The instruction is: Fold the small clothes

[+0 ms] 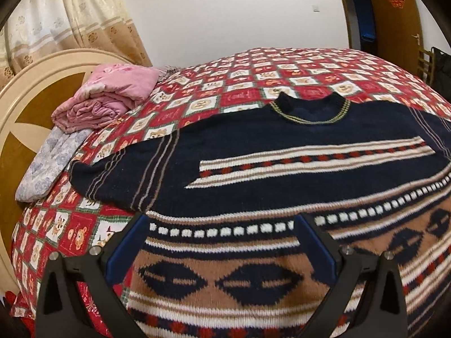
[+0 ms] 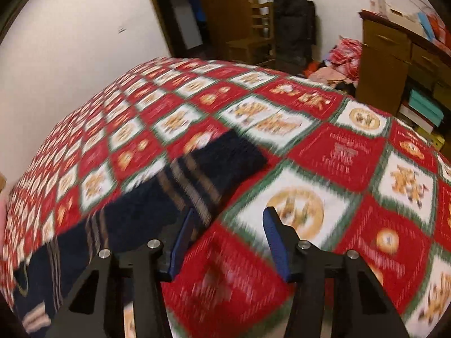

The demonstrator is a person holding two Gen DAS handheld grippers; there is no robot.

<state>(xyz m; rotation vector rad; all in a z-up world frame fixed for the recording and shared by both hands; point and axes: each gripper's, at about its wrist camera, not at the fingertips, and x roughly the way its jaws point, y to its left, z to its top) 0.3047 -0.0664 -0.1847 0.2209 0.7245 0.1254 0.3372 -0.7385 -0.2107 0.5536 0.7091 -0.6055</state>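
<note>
**Sweater spread flat, both my grippers poised before the first fold**

*Left wrist view.* My left gripper (image 1: 222, 225) hangs over the lower body of the sweater (image 1: 253, 174), jaws standing wide apart with only the patterned knit showing between them; no pad presses on the fabric. The sweater lies face up and flat on the bedspread (image 1: 253, 67), its collar (image 1: 310, 109) pointing away from me and one sleeve (image 1: 112, 177) stretched out toward the headboard (image 1: 33, 140). It is laid out this way, I judge, so that each sleeve can be turned inward over the body. A folded pink quilt (image 1: 110, 98) sits on a pale floral pillow (image 1: 48, 166) well apart from the garment, clear of the folding area.

*Right wrist view.* My right gripper (image 2: 225, 225) hovers over the bedspread (image 2: 338, 152), jaws partly apart and holding nothing (the frame is smeared by motion, so fine detail is lost). The other sleeve (image 2: 203, 171) lies just beside my left-hand finger (image 2: 183, 242), its cuff running out diagonally across the checks. I judge this sleeve to be my next target: the jaws sit near its edge but have not yet bracketed it. A wooden cabinet (image 2: 386, 64) and a chair (image 2: 253, 31) stand beyond the bed.
</note>
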